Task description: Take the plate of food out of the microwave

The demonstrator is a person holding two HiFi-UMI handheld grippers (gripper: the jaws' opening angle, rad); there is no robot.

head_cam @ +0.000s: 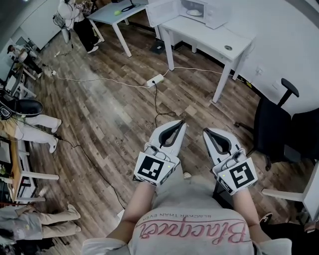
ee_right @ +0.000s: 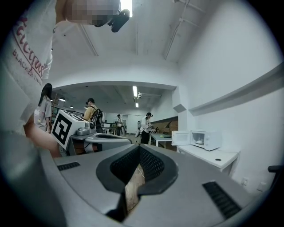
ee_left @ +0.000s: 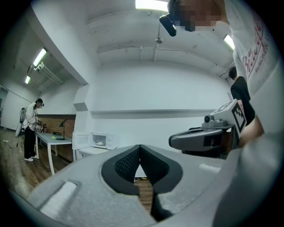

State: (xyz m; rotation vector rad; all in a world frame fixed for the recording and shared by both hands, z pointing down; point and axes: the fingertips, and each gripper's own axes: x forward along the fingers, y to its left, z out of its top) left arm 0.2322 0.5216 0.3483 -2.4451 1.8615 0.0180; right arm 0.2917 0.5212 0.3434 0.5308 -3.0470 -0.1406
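In the head view, a wooden floor point(head_cam: 99, 114) fills most of the frame, and the legs of other persons are seen along its left edge. At the upper left a person point(head_cam: 75, 20) is seen beside a pale table point(head_cam: 104, 15), on which a small green ball point(head_cam: 117, 12) is set. Toward the upper middle a white power strip point(head_cam: 155, 79) is laid on the floor, with cables run from it.

Just left of centre, lower in the frame, the left tongs point(head_cam: 180, 123) are held out over the floor. In the left gripper view their pads are pressed together and nothing is caught between them.

At the top of the frame, right of centre, the microwave point(head_cam: 207, 12) is set on a white tabletop point(head_cam: 209, 37), with its door point(head_cam: 162, 11) swung open to the left. The plate of food point(head_cam: 194, 12) is seen inside the cavity, well apart from both tongs.

Right of centre the right tongs point(head_cam: 205, 131) are held beside the left ones without touching them. In the right gripper view their tips are brought together and nothing is gripped; only floor is seen through the slit below the tips.

At the right edge a black office chair point(head_cam: 274, 129) is placed near the tabletop.
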